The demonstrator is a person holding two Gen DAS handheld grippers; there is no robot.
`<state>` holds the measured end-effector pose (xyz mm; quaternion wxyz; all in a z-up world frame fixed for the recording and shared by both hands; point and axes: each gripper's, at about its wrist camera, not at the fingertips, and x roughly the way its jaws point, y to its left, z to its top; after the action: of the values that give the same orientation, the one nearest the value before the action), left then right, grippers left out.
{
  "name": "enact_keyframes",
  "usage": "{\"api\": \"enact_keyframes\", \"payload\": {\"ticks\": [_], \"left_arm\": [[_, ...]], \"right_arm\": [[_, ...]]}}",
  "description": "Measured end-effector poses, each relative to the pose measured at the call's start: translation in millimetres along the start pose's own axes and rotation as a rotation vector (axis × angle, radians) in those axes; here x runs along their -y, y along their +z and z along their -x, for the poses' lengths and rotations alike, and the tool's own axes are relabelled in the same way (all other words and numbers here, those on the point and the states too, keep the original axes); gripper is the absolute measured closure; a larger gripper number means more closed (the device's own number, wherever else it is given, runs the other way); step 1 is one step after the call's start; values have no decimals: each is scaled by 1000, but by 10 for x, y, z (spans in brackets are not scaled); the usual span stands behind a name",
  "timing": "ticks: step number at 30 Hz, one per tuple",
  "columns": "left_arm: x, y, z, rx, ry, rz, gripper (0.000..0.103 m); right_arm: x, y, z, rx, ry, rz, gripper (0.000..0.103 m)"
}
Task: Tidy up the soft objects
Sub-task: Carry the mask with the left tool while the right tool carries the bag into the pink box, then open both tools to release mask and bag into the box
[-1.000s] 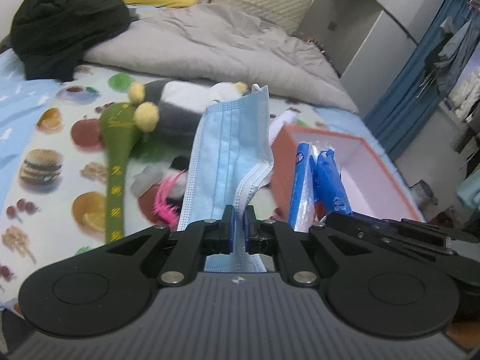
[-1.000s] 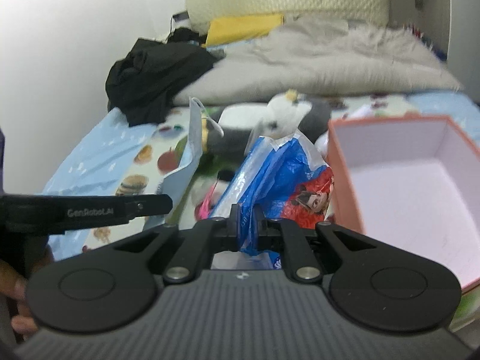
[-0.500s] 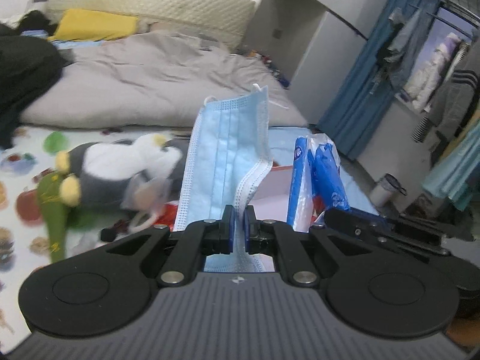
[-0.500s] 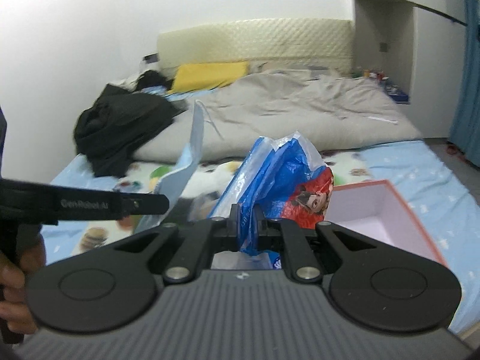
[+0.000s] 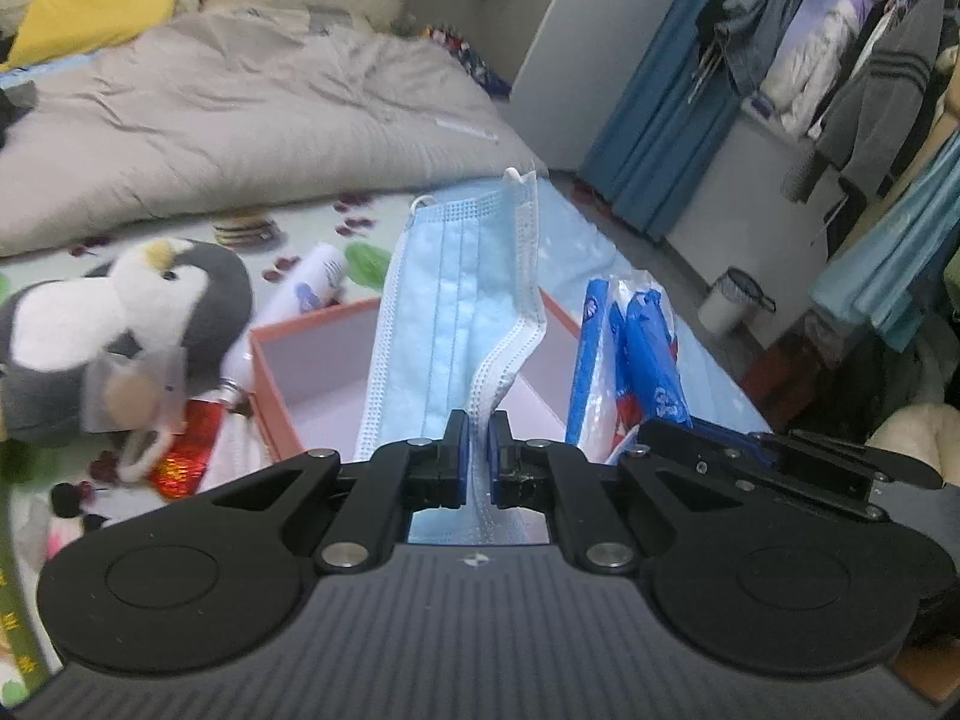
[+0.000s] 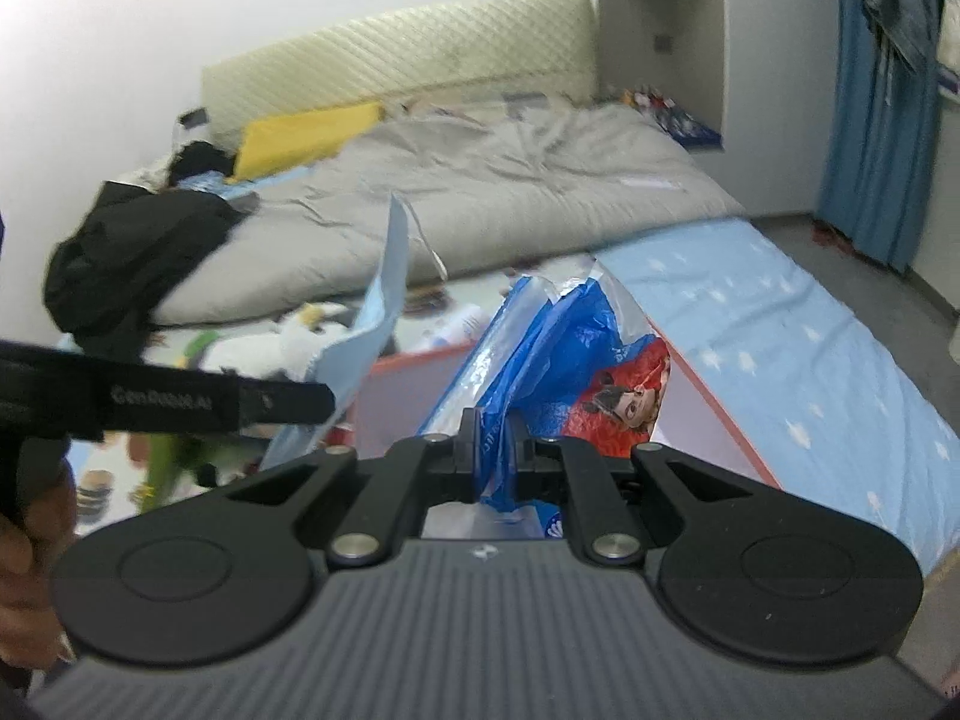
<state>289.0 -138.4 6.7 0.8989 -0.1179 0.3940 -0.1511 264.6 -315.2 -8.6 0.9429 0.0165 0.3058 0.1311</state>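
My left gripper (image 5: 477,459) is shut on a light blue face mask (image 5: 447,312) that stands up from the jaws, in front of the open pink box (image 5: 312,354). My right gripper (image 6: 495,459) is shut on a blue plastic packet (image 6: 558,360) with a red cartoon print, held over the same box (image 6: 390,402). The packet also shows in the left wrist view (image 5: 636,360), and the mask in the right wrist view (image 6: 384,300). A penguin plush (image 5: 120,324) lies left of the box.
A white bottle (image 5: 312,279), a red shiny item (image 5: 186,462) and a green plush (image 6: 174,462) lie on the fruit-print sheet. A grey duvet (image 6: 480,192), black clothes (image 6: 120,258) and a yellow pillow (image 6: 306,135) lie behind. A small bin (image 5: 735,303) stands on the floor.
Both grippers have swung right and tilted down toward the pink box, keeping hold of the mask and the packet. The box now lies right behind both held items.
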Motion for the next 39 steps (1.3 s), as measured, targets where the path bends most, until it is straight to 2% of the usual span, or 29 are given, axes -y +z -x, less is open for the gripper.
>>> {"api": "enact_keyframes", "payload": {"ticks": [6,12,19,22,24,25,26,33,39], "left_arm": [[18,37,-681,-98,-5,-20,95],[-96,-92,-1311,-197,-3,-32,95],[-264,-193,-1657,-222,16,-35,94],[-303,-236,-1682,-231,17,-11,93],[-314,-262,-1664,-237,26,1,75],[-307,-272,-1633,-231,28,3,64],[-299,-276,-1586,-218,27,2,63],[-187,-234,-1163,-155,16,-21,63],[-59,-226,-612,-79,12,-48,63]], "right_arm": [[292,-189,-397,-74,-28,-60,92],[420,-435,-749,-159,-45,-77,92],[536,-662,-1063,-237,-70,-122,90],[524,-691,-1105,-254,-64,-128,85],[495,-705,-1119,-269,-65,-115,70],[489,-711,-1113,-272,-62,-117,65],[491,-705,-1100,-273,-61,-122,60],[467,-574,-798,-206,-63,-128,60],[315,-459,-388,-132,-46,-107,60]]}}
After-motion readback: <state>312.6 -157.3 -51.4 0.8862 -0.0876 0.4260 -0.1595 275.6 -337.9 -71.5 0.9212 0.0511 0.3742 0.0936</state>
